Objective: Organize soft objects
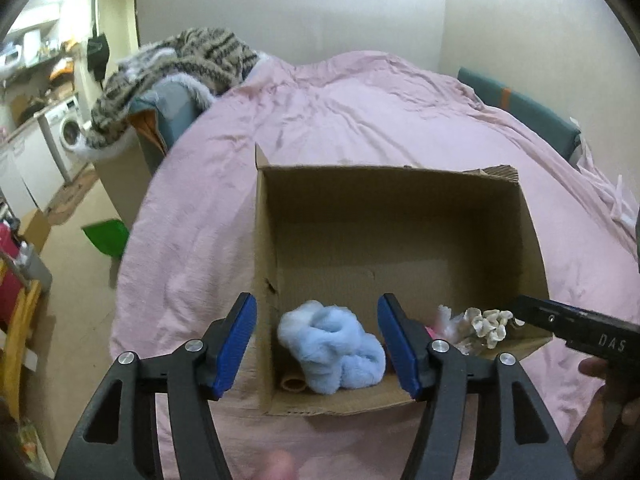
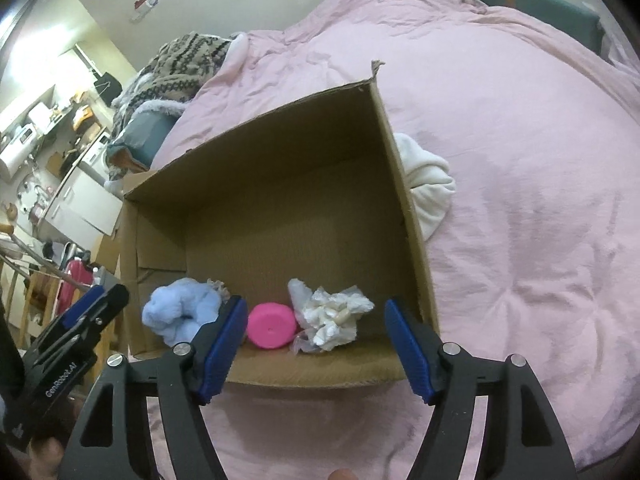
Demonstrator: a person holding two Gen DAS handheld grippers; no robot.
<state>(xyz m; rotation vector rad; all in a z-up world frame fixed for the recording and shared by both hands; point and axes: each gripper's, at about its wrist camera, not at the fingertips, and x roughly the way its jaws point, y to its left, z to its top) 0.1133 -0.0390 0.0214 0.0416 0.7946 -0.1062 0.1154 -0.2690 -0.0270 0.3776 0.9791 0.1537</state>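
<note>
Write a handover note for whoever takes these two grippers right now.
Left gripper: open, empty, above the cardboard box.
Right gripper: open, empty, at the box's near edge.
In the box, along the near wall: light blue fluffy item, pink roll, crumpled white bundle.
Done: those three are in.
Left: the white cloth lies on the pink bedspread just outside the box's right wall; likely next.

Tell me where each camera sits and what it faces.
Left wrist: on the left gripper, looking down into the cardboard box at the blue fluffy toy; a hand shows at right.
Right wrist: on the right gripper, facing the pink roll and crumpled bag.
Shared: box, blue toy, pink bedcover.
</note>
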